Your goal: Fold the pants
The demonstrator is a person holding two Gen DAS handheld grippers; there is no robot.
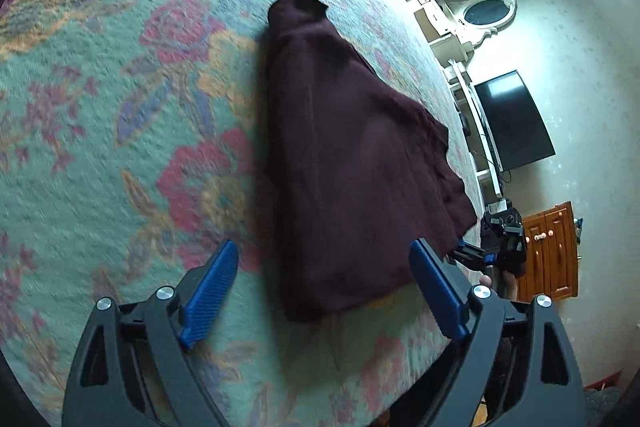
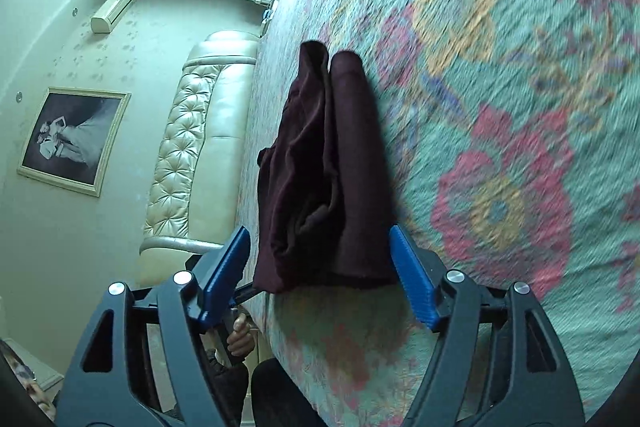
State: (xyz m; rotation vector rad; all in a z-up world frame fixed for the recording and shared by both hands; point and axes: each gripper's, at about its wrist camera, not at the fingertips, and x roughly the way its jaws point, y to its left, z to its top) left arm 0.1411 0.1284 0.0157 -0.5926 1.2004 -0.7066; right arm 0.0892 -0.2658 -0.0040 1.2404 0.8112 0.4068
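Dark maroon pants (image 1: 352, 163) lying folded lengthwise on the floral bedspread (image 1: 120, 87), left gripper (image 1: 324, 283) hovering at their near end, jaws spread wide, right gripper (image 2: 320, 267) likewise gaping, grasping nothing.

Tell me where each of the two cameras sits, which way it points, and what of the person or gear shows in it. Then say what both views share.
Left wrist: sits on the left gripper, looking along its open blue fingers at the pants on the floral bedspread; the right gripper shows at the bed's edge.
Right wrist: sits on the right gripper, open fingers flanking the pants; a hand shows below.
Shared: the pants and bedspread.
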